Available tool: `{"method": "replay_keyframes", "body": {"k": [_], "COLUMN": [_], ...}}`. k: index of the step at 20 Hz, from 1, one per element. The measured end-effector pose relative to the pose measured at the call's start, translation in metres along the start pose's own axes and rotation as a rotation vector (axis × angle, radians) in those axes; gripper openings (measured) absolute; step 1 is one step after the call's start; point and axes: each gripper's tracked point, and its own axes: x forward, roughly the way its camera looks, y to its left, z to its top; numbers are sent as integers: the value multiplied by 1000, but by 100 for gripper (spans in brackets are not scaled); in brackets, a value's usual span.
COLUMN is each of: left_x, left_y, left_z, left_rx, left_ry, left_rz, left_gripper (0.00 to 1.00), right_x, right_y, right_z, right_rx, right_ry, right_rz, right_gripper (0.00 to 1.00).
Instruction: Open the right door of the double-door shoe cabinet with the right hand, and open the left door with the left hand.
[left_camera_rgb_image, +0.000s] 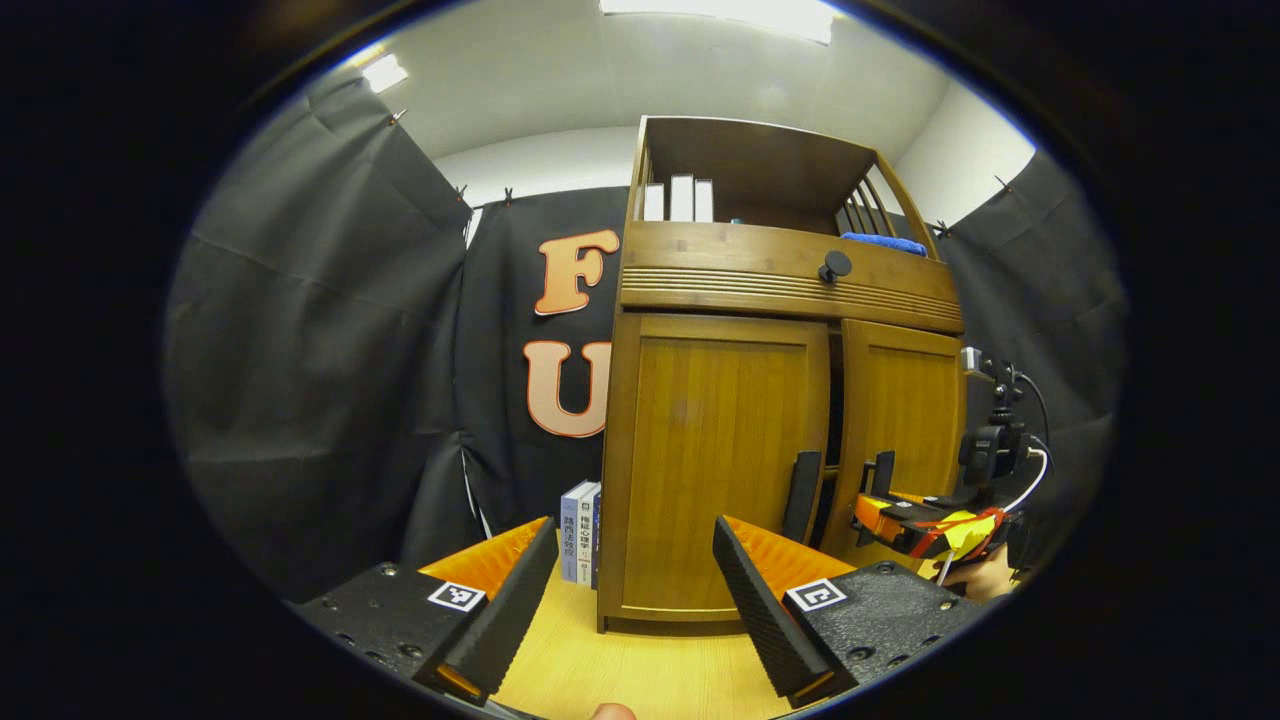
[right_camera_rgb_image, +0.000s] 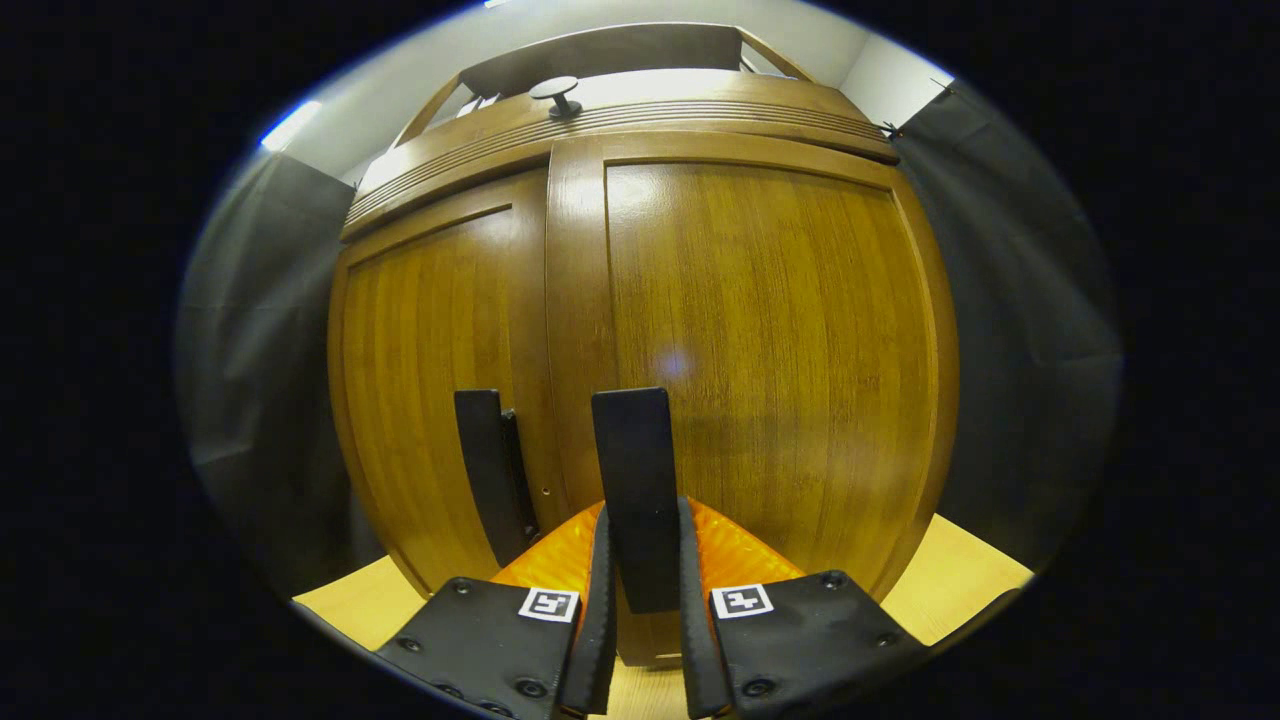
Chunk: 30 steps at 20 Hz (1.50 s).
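The wooden shoe cabinet (left_camera_rgb_image: 720, 440) stands on the table ahead of my left gripper (left_camera_rgb_image: 635, 590), which is open and holds nothing, a short way from the left door (left_camera_rgb_image: 715, 460). That door's dark vertical handle (left_camera_rgb_image: 803, 495) is beyond my right fingertip. A dark gap runs between the two doors. My right gripper (left_camera_rgb_image: 872, 503), held by a hand (left_camera_rgb_image: 978, 580), is at the right door's handle (left_camera_rgb_image: 884, 470). In the right gripper view, the right gripper (right_camera_rgb_image: 643, 515) is shut on the right door's handle (right_camera_rgb_image: 632, 470), with the right door (right_camera_rgb_image: 770, 340) close ahead. The left door's handle (right_camera_rgb_image: 488, 475) is beside it.
A drawer with a round dark knob (left_camera_rgb_image: 835, 265) sits above the doors. The open shelf on top holds white binders (left_camera_rgb_image: 680, 198) and a blue cloth (left_camera_rgb_image: 885, 242). Books (left_camera_rgb_image: 580, 530) stand against the cabinet's left side. The light wooden table (left_camera_rgb_image: 620, 670) lies under my fingers.
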Motion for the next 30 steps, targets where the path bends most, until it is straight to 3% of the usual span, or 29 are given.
{"method": "replay_keyframes", "body": {"k": [1,2,3,12,15,16,17,18,19,20,29,30], "left_x": [-2,-4,-4,-13,-18,-19,-20,-22,-23,-26,-38,-40], "left_y": [-1,-1,-2,-2,-3,-4,-6,-7,-9,-10,-20,-22], "left_z": [2,2,2,0,5,6,7,8,10,11,18,18], "left_rx": [-4,-7,-9,-33,-27,-26,-27,-30,-34,-37,-37,-37], "left_ry": [-3,-3,1,19,7,4,1,-1,-3,-5,-22,-23], "left_rz": [0,-1,0,7,11,10,7,4,0,-4,-21,-25], "left_gripper": [94,97,92,96,94,92,97,92,94,94,94,94], "right_x": [-5,-9,-14,-51,-66,-72,-77,-84,-89,-94,-145,-149], "right_y": [-1,-2,-3,-13,-20,-22,-24,-27,-30,-34,-73,-76], "right_z": [0,-1,-1,-1,-1,0,-1,-1,-1,1,0,0], "right_rx": [5,8,10,5,11,14,16,18,18,17,39,42], "right_ry": [-2,0,3,1,-3,-4,-5,-6,-6,-6,-12,-8], "right_rz": [7,13,18,56,65,68,70,71,72,72,52,54], "right_gripper": [39,35,31,31,39,31,31,31,39,35,39,35]}}
